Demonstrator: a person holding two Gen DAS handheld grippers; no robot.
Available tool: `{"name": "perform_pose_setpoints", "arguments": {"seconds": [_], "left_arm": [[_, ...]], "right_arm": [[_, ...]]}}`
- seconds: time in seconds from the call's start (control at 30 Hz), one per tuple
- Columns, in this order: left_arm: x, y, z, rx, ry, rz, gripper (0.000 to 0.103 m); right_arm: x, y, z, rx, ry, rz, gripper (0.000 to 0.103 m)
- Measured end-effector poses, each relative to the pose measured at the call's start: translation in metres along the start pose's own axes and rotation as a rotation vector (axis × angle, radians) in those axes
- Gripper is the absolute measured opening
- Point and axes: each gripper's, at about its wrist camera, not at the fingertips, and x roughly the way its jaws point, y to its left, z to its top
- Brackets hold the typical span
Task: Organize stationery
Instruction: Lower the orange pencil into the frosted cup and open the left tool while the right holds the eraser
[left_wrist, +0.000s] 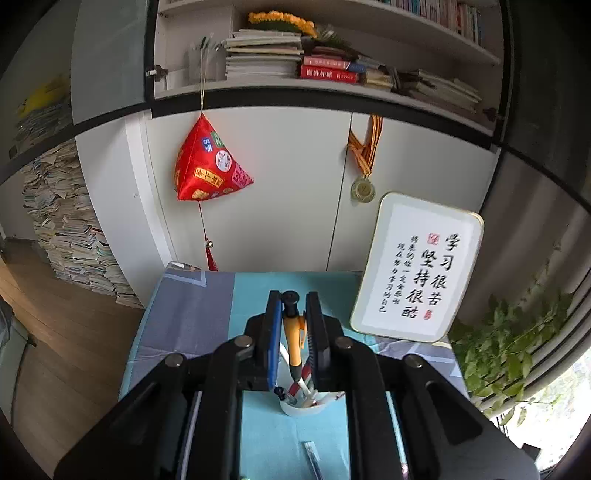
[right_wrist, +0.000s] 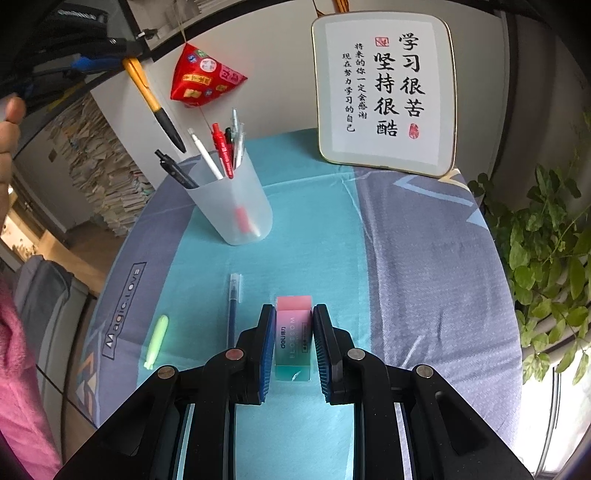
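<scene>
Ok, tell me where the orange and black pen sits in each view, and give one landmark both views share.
Left wrist: the orange and black pen is at lower centre, clamped between the left gripper fingers, above the pen cup.
Right wrist: the pen is upper left, hanging tip-down over the cup.
Shared landmark: the framed calligraphy sign.
</scene>
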Motion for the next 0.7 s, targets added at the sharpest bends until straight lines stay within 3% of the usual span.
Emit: {"name": "perform_pose_setpoints", "arguments": {"seconds": [0.2,0.7], "left_arm": [[0.026,-0.002,-0.021,0.049,0.025,0.014,0.011],[0.052,0.007,-0.046,0.038,0.120,0.021,0.011]], "right_arm": [[0.001,-0.002,0.003,0.013,-0.008,0.004,0.022],[0.005,0.006,0.000,-0.002,0.009,0.011,0.022]]}}
